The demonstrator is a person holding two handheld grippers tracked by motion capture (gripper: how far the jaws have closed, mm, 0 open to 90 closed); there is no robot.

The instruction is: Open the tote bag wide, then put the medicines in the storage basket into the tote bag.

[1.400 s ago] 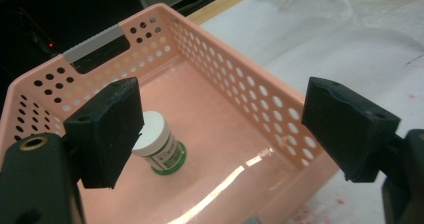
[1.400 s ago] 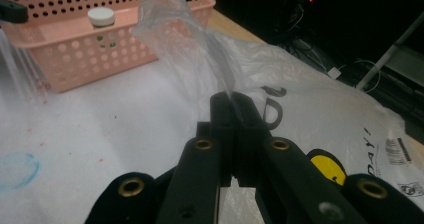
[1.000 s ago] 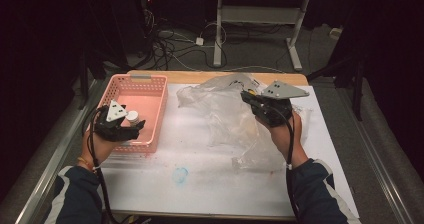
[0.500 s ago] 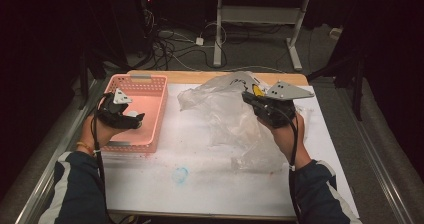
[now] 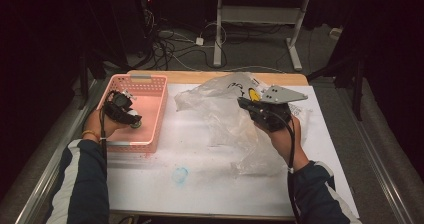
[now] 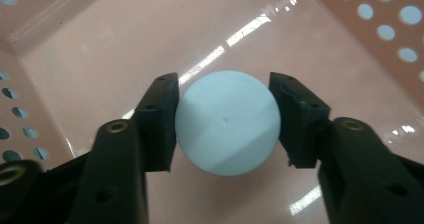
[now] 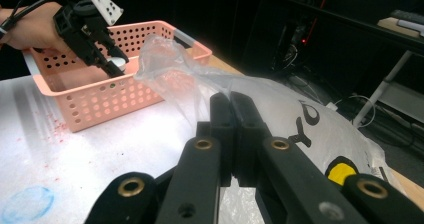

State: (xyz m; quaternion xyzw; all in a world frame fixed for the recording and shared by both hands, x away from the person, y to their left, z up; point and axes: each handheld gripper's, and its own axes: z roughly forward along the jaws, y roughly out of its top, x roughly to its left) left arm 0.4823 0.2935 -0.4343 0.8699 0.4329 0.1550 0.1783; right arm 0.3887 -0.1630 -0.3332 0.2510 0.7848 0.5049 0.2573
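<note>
The left gripper (image 6: 224,126), its jaws just closing, pinched a pale ball (image 6: 227,122) on the floor of the pink basket (image 5: 152,109) at the table's left, evidently to lift it, while the right gripper (image 7: 231,109) stayed clamped on the clear plastic bag (image 7: 280,109), holding it ready.

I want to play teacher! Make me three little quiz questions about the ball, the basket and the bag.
1. True or false: the pale ball sits between the jaws of the left hand-held gripper.
2. What colour is the basket that the ball is in?
A) green B) pink C) black
3. What does the right hand-held gripper pinch?

Key:
1. True. The jaws have just been closing around the ball, and the pads look pressed on both its sides.
2. B, pink, with round holes in its walls.
3. The clear plastic bag, which lies on the white table cover beside the basket.
</note>
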